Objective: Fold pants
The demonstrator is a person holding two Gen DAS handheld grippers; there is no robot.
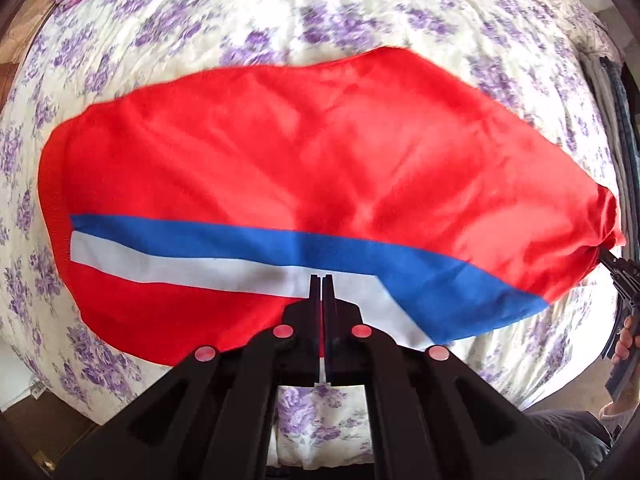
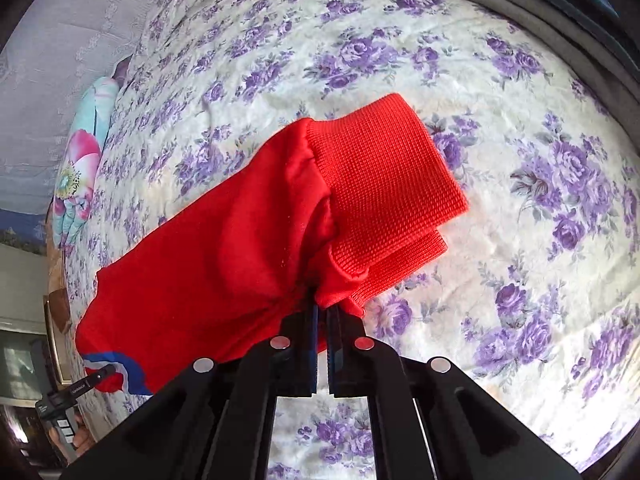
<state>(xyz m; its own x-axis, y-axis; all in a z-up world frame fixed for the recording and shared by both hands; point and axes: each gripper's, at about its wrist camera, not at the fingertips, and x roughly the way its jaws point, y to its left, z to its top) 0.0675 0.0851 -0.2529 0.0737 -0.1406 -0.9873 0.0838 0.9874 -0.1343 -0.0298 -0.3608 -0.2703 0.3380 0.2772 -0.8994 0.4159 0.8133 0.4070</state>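
Note:
Red pants (image 1: 304, 160) with a blue and white side stripe (image 1: 240, 248) are held stretched above the flowered bedspread (image 1: 280, 12). My left gripper (image 1: 322, 280) is shut on the pants at the white stripe near their close edge. My right gripper (image 2: 322, 308) is shut on the pants just behind the ribbed red cuffs (image 2: 388, 184), which stick out past the fingers. The right gripper also shows at the right edge of the left wrist view (image 1: 608, 260), pinching the bunched leg end. The left gripper shows small at the lower left of the right wrist view (image 2: 100, 376).
The bed's white sheet with purple flowers (image 2: 520, 160) fills both views. A flowered pillow (image 2: 80, 168) lies at the far left of the bed. Grey and dark folded cloth (image 2: 520, 12) lies along the bed's far right edge. The bed's near edge is below me.

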